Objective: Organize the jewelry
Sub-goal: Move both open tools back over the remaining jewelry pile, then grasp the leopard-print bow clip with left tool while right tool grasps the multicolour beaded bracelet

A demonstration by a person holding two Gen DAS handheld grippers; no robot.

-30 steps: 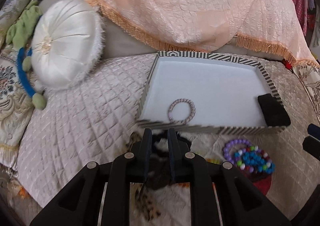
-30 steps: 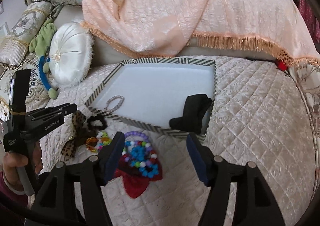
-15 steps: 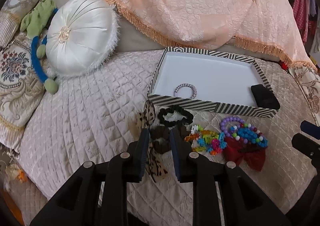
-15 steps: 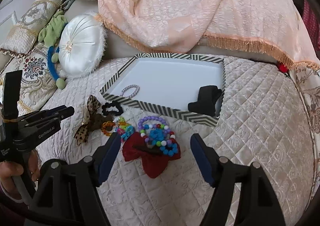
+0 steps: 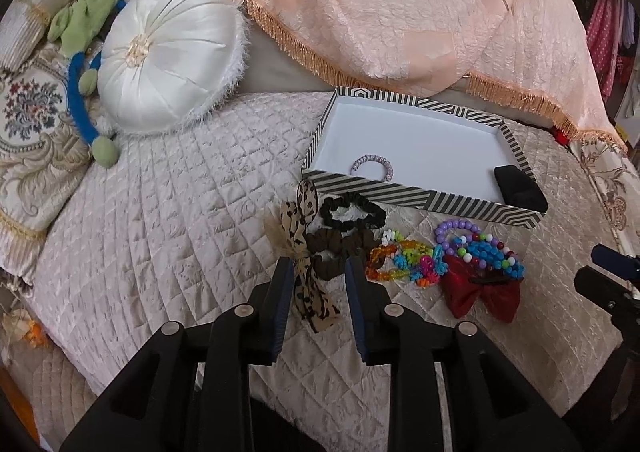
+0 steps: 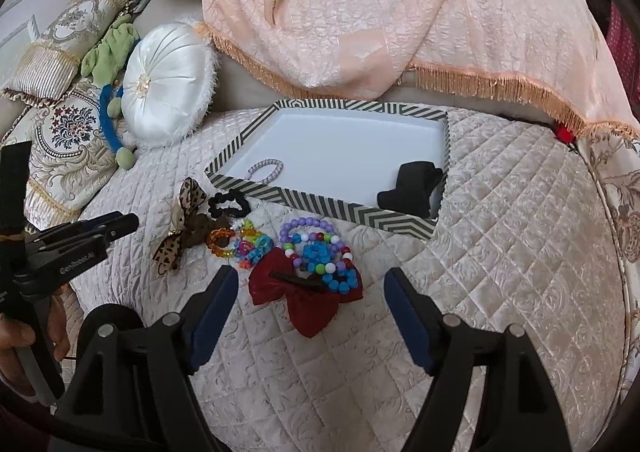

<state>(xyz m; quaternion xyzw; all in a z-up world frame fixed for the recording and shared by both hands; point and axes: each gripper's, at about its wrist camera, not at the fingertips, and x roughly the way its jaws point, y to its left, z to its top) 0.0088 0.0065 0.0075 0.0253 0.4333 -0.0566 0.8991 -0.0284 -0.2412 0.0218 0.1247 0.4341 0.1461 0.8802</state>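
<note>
Now that I pull my left gripper (image 5: pixel 316 272) back from the black-and-white striped cardboard tray (image 5: pixel 420 201), its jaws just opening and empty, the pale beaded bracelet (image 5: pixel 372 169) lies inside ahead, so the leopard-print fabric bow (image 5: pixel 301 252) below its tips looks next.

I see a quilted cream bedspread (image 6: pixel 500 252) carrying the striped tray (image 6: pixel 336 208), a leopard-print bow (image 5: pixel 298 248), black scrunchie (image 5: pixel 352 210), brown scrunchie (image 5: pixel 336 248), bright bead bracelets (image 6: pixel 316 252), red bow (image 6: pixel 308 294), and a round white cushion (image 5: pixel 168 52).
</note>
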